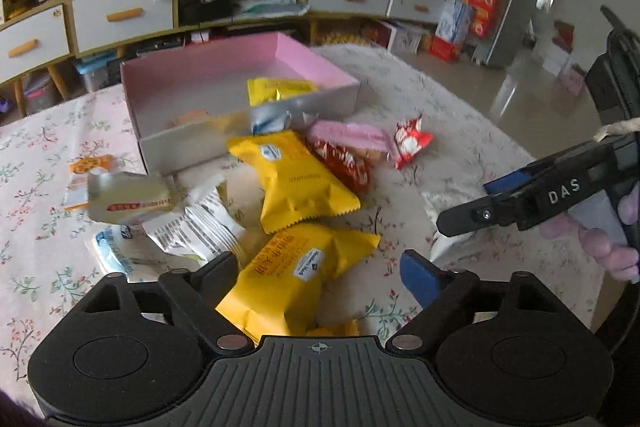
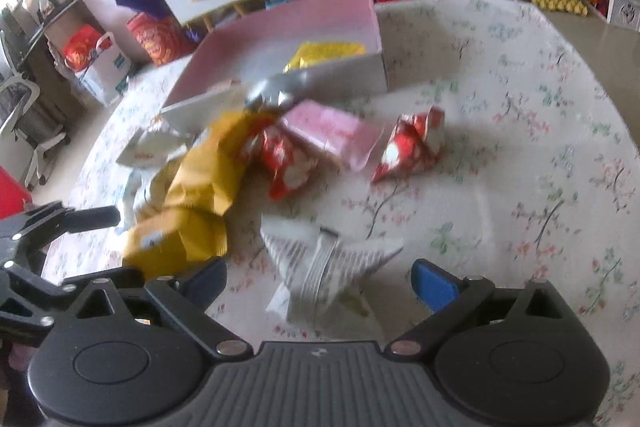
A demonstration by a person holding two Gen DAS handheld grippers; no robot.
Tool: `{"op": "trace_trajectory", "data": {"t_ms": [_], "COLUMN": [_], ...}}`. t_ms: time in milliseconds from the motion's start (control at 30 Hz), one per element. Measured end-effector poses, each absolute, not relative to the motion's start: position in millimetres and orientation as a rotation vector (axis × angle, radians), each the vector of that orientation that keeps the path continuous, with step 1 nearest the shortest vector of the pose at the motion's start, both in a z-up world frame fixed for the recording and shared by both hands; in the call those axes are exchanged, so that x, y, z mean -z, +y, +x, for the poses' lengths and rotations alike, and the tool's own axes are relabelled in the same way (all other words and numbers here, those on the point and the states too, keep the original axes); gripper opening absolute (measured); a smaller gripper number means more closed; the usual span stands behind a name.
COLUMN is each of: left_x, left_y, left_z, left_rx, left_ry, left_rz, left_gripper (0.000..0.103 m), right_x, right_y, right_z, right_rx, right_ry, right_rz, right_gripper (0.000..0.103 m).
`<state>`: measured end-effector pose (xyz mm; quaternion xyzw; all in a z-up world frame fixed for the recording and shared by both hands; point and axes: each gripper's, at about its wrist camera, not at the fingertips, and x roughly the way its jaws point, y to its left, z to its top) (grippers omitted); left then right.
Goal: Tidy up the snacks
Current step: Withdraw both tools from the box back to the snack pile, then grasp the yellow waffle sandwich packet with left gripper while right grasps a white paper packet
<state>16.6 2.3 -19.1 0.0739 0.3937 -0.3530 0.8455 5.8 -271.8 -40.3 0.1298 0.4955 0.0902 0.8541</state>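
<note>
my left gripper (image 1: 320,267): agape over yellow packet (image 1: 296,279) (unpinched) | my right gripper (image 2: 320,281): agape over white packet (image 2: 320,267) | pink box (image 1: 344,95): table's far edge

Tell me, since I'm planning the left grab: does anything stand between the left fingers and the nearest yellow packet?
Nothing visible does. The nearest yellow packet already lies between the open left gripper's fingers, though they aren't pressing it.
</note>
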Motion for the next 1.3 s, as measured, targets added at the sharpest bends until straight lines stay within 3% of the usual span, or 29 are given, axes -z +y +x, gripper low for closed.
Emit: {"op": "trace_trajectory", "data": {"t_ms": [267, 433, 633, 733, 800, 967, 1067, 1300], "left_x": [31, 37, 42, 46, 44, 44, 42, 28], "left_y": [-4, -11, -17, -17, -17, -17, -17, -18], "left_z": [28, 26, 23, 30, 33, 34, 33, 28], "left_rx": [0.725, 0.741, 0.710, 0.655, 0.635, 0.625, 0.624, 0.663], "left_ry": [0.891, 0.954, 0.982, 1.009, 1.013, 1.019, 1.022, 1.010], "left_rz": [0.188, 0.222, 0.239, 0.206, 0.181, 0.142, 0.130, 0.092], "left_gripper": [0.080, 0.065, 0.063, 0.052, 0.046, 0.039, 0.037, 0.036], "right_x": [49, 55, 53, 53, 52, 49, 45, 40], "right_y": [-266, -267, -265, -260, -259, -261, -262, -269], "right_z": [3, 4, 5, 6, 6, 7, 7, 10], "right_rx": [-0.183, -0.158, -0.155, -0.153, -0.142, -0.140, -0.137, -0.138], "right_ry": [1.077, 1.102, 1.099, 1.098, 1.092, 1.077, 1.066, 1.073], "right_rz": [0.245, 0.255, 0.250, 0.235, 0.224, 0.237, 0.239, 0.297], "right_gripper": [0.086, 0.085, 0.080, 0.074, 0.066, 0.034, 0.026, 0.022]}}
